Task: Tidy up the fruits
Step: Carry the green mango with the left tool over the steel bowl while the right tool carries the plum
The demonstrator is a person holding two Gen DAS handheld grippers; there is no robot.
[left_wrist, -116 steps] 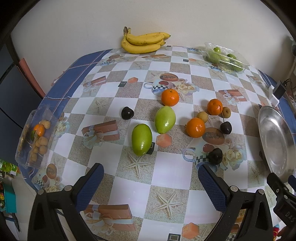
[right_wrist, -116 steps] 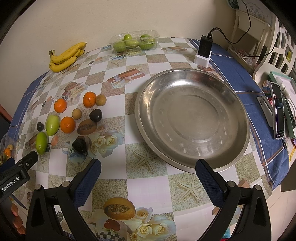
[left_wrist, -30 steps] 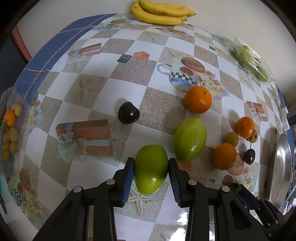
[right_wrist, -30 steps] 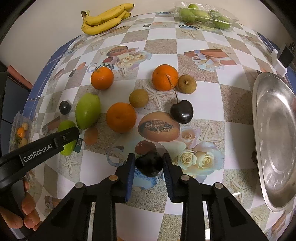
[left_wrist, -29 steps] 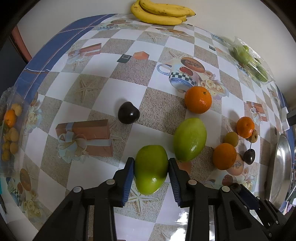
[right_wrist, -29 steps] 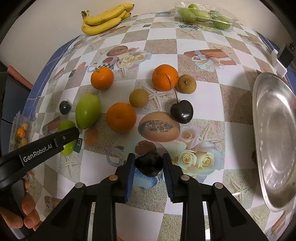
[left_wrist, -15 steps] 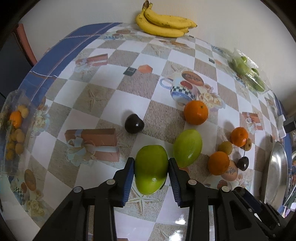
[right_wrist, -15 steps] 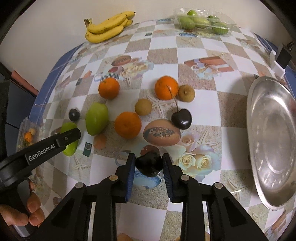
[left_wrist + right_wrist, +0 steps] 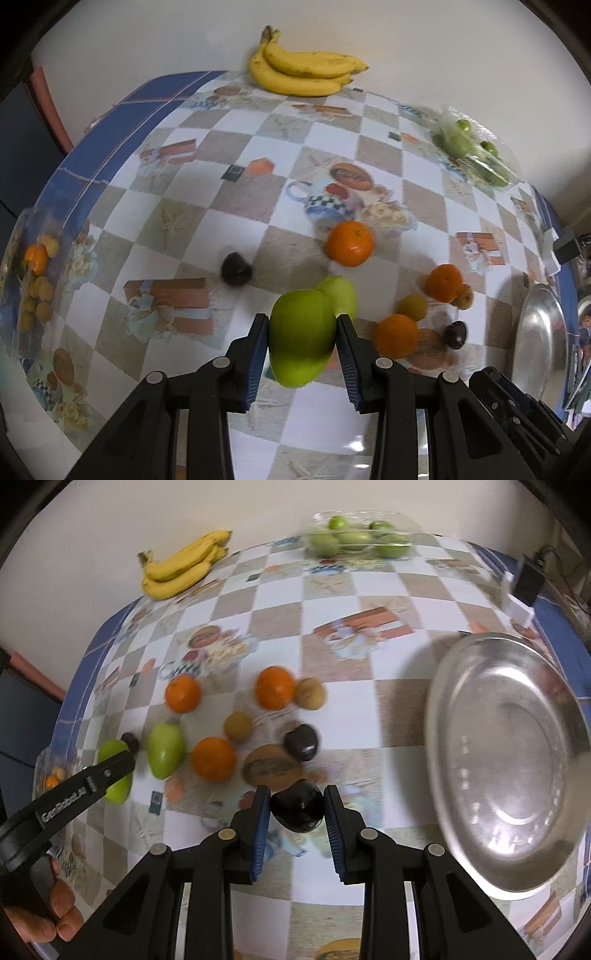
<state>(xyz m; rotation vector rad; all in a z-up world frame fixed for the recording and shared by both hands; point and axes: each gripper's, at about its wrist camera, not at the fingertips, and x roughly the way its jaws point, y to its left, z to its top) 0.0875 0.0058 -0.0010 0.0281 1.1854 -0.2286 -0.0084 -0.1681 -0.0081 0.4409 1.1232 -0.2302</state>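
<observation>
Lifted green mango (image 9: 301, 336) between left tongs (image 9: 301, 356), dark fruit (image 9: 298, 805) between right tongs (image 9: 297, 829)

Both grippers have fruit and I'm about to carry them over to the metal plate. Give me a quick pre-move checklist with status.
1. Left gripper shut on green mango: ok.
2. Right gripper shut on dark fruit: ok.
3. Both fruits lifted off the tablecloth: cannot tell, frames are blurred.
4. Metal plate holds nothing: ok.
5. Path from the dark fruit to the plate free of loose fruit: ok.
6. Second mango beside the held one, contact unclear: cannot tell.
</observation>
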